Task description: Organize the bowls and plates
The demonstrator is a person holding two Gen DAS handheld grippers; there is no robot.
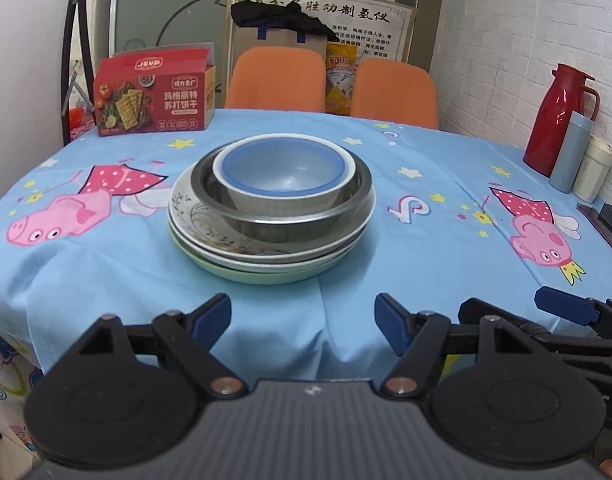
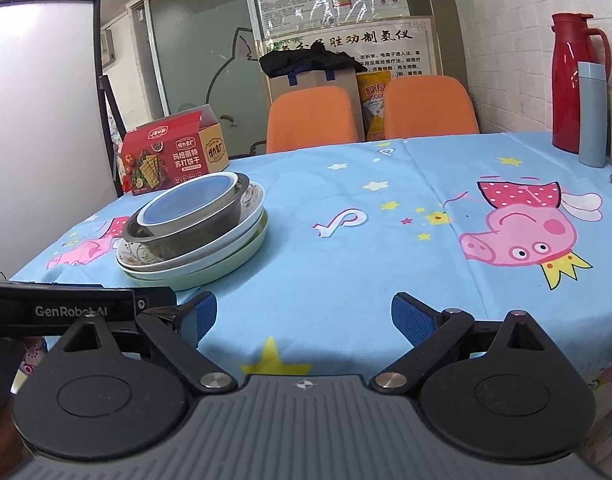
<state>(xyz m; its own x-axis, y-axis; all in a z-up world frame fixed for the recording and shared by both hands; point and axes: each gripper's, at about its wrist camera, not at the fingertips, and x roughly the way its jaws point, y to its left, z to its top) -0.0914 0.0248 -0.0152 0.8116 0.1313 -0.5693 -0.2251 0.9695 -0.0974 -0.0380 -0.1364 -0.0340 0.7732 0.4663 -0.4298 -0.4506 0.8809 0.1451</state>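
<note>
Stack [image 1: 272, 216] mid-tabletop [image 1: 386, 264]: blue bowl [image 1: 284, 170] in steel bowl [image 1: 282, 216] on plates [image 1: 262, 262]. Left gripper [image 1: 302, 322] and right gripper [image 2: 304, 320] jaws released, empty, short of stack. "GenRobot.AI" readable on left gripper body. Cracker box [image 1: 152, 94] behind.

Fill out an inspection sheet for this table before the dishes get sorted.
Surface: table under a blue cartoon-pig tablecloth.
Job's things: one stack; blue-rimmed bowl nested in a metal bowl, on a patterned plate, a white plate and a green plate.
Clutter: cracker box, red thermos, grey-blue bottle, cream cup along the edges.
Grippers: left gripper and right gripper open, empty, short of the stack.
Cables: nothing seen.
Surroundings: two orange chairs, posters, white brick wall.
</note>
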